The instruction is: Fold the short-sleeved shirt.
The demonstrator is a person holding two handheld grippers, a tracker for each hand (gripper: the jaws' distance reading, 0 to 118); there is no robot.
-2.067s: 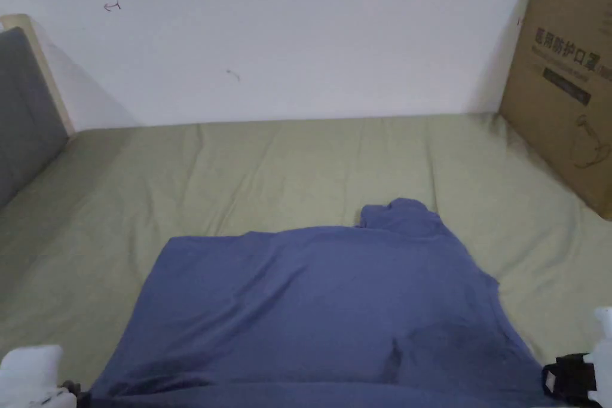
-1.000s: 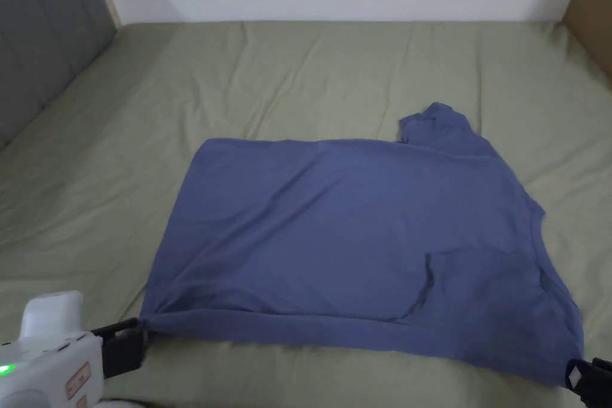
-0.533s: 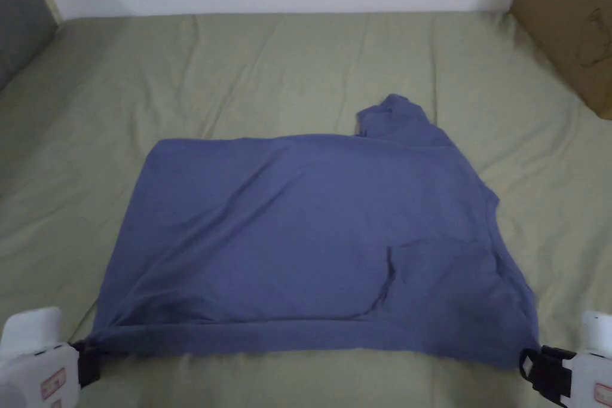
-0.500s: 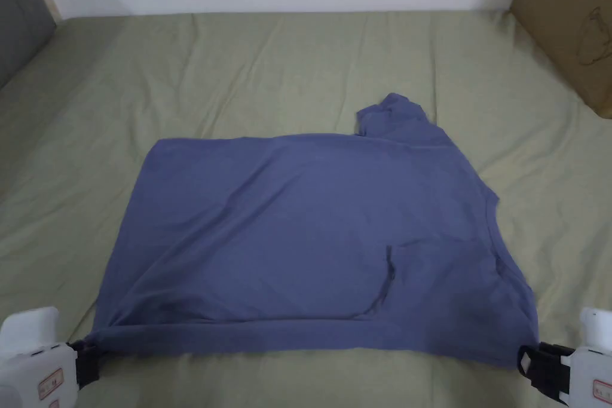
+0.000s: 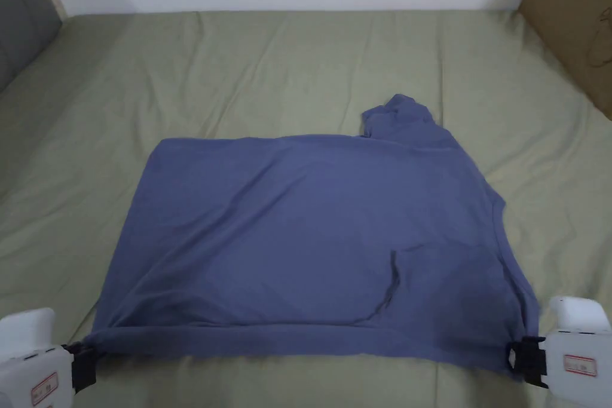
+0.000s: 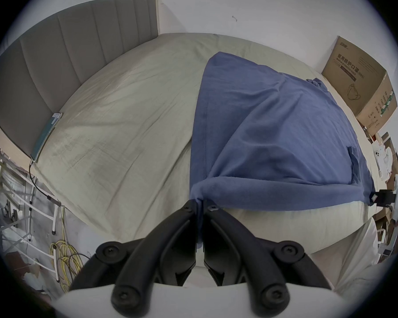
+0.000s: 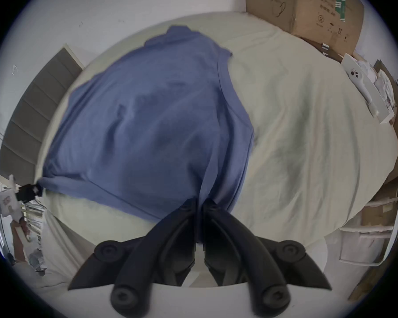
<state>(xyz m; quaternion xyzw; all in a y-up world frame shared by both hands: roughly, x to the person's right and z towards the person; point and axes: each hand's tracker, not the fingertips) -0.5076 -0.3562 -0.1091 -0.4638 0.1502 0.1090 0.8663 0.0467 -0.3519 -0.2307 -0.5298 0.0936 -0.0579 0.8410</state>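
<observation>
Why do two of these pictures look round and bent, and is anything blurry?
Left gripper view: a fisheye lens with dark corners bulges the bed; the shirt looks sharp. Right gripper view: same bulging, with the shirt slightly smeared. Head view: straight lines, soft even light, no glare.

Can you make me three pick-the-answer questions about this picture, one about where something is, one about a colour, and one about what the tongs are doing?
1. Where does the brown cardboard box stand?
A. at the far right of the bed
B. on the shirt
C. beside the grey headboard

2. What colour is the short-sleeved cotton shirt?
A. red
B. blue
C. white

3. What are the left tongs and right tongs doing?
A. both hang open
B. one holds the box
C. each pinches a near corner of the shirt

Answers: 1 A, the box stands at the green sheet's right edge. 2 B, the cloth is blue. 3 C, blue cloth is clamped between each pair of jaws.
</observation>
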